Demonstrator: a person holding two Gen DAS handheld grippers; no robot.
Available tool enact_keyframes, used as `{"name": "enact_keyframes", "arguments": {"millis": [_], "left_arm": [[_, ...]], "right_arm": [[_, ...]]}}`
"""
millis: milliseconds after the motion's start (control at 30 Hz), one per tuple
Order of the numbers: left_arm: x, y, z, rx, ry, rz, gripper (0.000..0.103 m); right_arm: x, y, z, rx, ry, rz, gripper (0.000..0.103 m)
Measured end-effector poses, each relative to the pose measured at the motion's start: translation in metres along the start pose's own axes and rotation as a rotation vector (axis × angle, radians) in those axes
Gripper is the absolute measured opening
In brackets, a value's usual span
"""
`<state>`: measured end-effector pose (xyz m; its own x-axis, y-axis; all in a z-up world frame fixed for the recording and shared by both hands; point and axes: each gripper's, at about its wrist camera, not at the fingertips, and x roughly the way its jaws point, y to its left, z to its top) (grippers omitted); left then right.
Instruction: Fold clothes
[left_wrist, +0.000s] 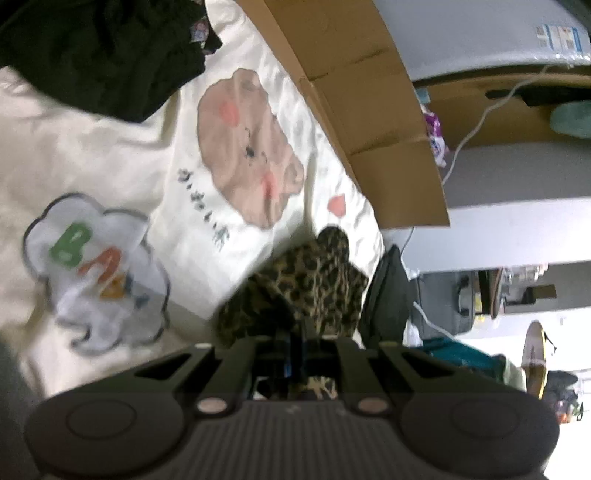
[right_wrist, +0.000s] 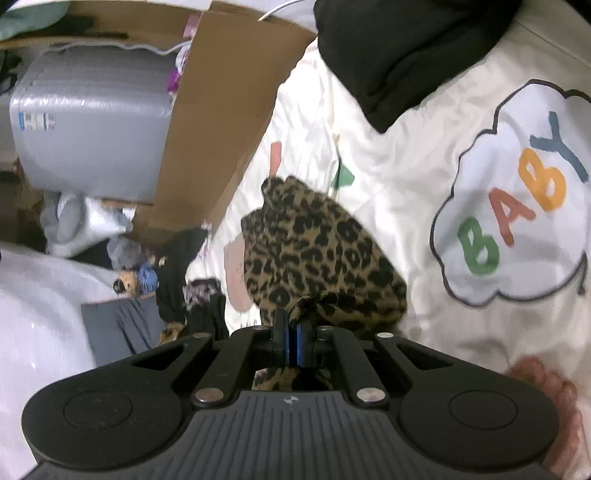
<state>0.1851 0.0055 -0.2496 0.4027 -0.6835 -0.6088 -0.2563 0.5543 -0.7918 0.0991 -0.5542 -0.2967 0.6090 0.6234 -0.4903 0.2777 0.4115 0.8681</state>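
My left gripper (left_wrist: 295, 347) and right gripper (right_wrist: 291, 341) both pinch the leopard-print garment (right_wrist: 317, 251) (bunched, apparently lifted) over the cream blanket (right_wrist: 406, 166), near its cardboard-side edge.

Both wrist views are evenly lit by soft indoor light with no hard shadows; the source is not visible. The left view is smeared by motion blur, so the print on the cream blanket (left_wrist: 110, 155) and the far clutter on the right look soft. The right view is sharper, its "BABY" lettering crisp. Fisheye distortion bends the cardboard box (left_wrist: 354, 92) edge, and the black clothes (right_wrist: 399, 48) lose detail.
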Motion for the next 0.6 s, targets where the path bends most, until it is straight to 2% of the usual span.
{"name": "enact_keyframes", "arguments": {"millis": [67, 433, 600], "left_arm": [[0.013, 0.001, 0.008, -0.011, -0.012, -0.001, 0.005], [0.094, 0.025, 0.049, -0.008, 0.002, 0.131, 0.005], [0.108, 0.029, 0.055, 0.014, 0.021, 0.128, 0.006]], "right_arm": [[0.008, -0.004, 0.005, 0.005, -0.019, -0.009, 0.002], [0.045, -0.038, 0.021, 0.018, -0.088, -0.048, 0.002], [0.055, -0.044, 0.025, 0.012, -0.096, -0.075, 0.003]]}}
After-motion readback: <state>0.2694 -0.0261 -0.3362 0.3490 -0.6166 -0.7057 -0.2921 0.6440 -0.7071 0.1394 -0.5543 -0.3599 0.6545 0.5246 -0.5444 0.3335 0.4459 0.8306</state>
